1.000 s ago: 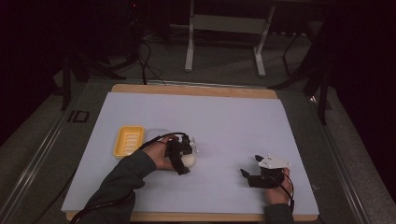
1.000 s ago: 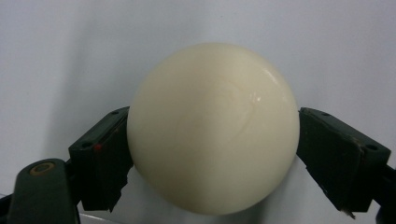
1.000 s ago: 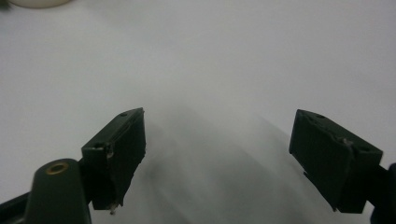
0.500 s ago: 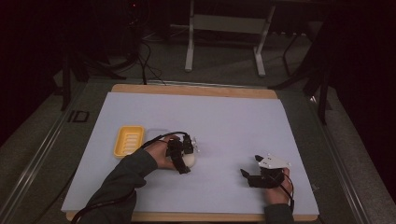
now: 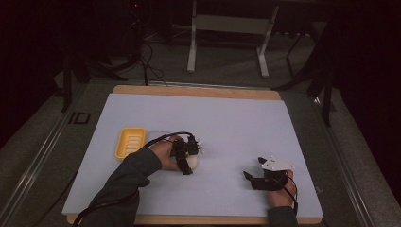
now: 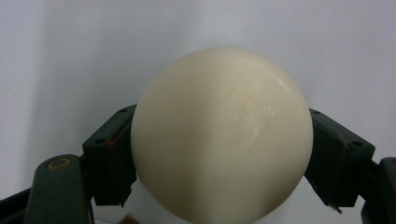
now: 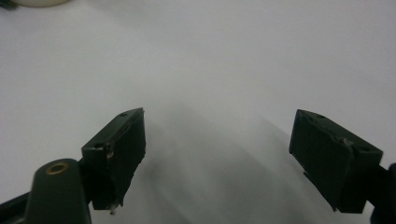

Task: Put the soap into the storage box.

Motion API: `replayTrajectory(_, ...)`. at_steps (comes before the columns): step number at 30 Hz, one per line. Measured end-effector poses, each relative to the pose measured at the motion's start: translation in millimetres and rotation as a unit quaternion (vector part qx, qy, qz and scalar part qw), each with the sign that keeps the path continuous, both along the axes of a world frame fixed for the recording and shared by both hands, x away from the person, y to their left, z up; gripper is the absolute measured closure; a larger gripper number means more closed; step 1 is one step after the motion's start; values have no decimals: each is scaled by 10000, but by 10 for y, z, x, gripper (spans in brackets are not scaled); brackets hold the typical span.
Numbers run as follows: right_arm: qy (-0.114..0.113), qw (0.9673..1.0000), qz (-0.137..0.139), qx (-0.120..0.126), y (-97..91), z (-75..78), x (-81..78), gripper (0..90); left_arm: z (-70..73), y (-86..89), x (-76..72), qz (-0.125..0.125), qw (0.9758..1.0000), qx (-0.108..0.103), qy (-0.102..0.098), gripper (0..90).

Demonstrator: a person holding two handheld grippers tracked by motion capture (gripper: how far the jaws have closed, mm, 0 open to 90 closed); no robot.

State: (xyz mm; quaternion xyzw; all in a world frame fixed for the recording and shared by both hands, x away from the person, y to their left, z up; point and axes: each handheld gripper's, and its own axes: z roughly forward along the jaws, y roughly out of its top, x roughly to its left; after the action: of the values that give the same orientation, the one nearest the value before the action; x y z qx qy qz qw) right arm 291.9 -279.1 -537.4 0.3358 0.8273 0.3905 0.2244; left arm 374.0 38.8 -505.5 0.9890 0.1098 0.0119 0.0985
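- Left gripper view: a cream-white rounded bar of soap (image 6: 222, 135) is seen between the pads (image 6: 112, 154) of the left gripper (image 6: 219, 158), which have just been closing and now touch both its flanks.
- In the high view the left gripper (image 5: 188, 160) is held over the soap (image 5: 192, 162), on the white table cover (image 5: 227, 118).
- The yellow soap dish (image 5: 130, 142) lies just beyond, to the left of the soap.
- The right gripper (image 5: 257, 178) rests well apart, its jaws wide and empty; the left hand is judged far nearer.
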Motion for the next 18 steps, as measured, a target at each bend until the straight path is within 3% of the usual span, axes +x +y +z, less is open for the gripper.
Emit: replayTrajectory(18,4,10000,5,3,-1,0,1,183,21,-41,11,-35,9999,157,2,249)
